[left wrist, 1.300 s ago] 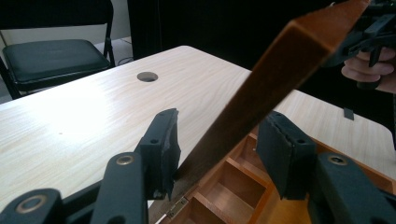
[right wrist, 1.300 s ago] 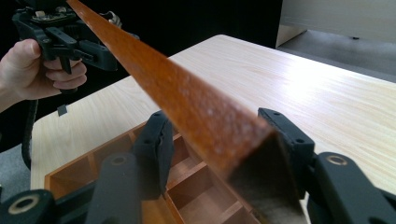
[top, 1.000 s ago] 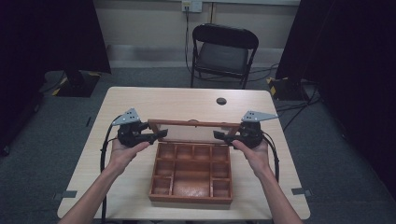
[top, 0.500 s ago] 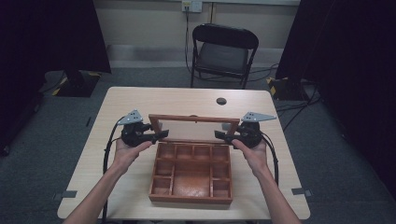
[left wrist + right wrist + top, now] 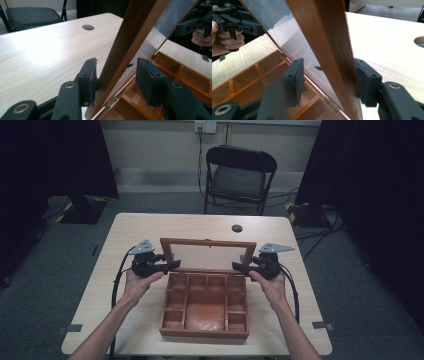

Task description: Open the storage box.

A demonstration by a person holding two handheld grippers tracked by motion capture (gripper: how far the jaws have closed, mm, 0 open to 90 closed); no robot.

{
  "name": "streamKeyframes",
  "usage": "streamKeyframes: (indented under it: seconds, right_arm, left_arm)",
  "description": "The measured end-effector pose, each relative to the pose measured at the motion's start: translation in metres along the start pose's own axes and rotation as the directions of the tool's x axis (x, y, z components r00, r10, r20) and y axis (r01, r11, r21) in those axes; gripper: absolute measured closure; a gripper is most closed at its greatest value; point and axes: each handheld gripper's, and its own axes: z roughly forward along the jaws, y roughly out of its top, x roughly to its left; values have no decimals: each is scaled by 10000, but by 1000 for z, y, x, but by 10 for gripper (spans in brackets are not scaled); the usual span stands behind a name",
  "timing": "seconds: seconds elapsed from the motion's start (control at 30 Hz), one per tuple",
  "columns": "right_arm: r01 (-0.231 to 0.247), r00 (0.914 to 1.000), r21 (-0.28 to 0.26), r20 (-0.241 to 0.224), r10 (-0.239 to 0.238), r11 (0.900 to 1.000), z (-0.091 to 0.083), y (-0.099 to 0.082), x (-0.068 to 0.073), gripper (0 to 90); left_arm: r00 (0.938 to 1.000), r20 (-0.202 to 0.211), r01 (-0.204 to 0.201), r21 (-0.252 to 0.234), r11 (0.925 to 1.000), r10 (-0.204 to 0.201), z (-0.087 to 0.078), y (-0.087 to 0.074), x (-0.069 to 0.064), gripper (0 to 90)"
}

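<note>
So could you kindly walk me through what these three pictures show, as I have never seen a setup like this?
No robot here: a person sits at a table and holds a hand tool with two black jaws in each hand. The high view looks down from above; the left gripper and right gripper sit at either end of a wooden box with small compartments. The other two pictures come from cameras riding on each tool, looking along its jaws. The box's lid, a wooden frame around a clear pane, stands raised on its hinges. Each tool's jaws straddle a side of the frame without clamping it: the left gripper view and the right gripper view both show gaps. A chair stands beyond the table.
</note>
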Motion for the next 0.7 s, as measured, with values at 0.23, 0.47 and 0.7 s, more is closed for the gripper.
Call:
streamKeyframes:
  seconds: [0.23, 0.47, 0.7]
  right_arm:
    - [-114, 9999, 228, 114, 111, 9997, 5, -6, -5, 466]
    - [-52, 9998, 277, 180, 47, 9996, 8, -7, -5, 467]
    - [-95, 9995, 431, 307, 82, 9990, 10, -8, -7, 465]
  left_arm:
    - [9999, -129, 117, 395, 9991, -112, 6, -7, 4, 535]
    - [9997, -249, 22, 475, 9989, -11, 8, -9, 5, 541]
    - [9994, -337, -11, 593, 9982, 31, 10, -11, 7, 559]
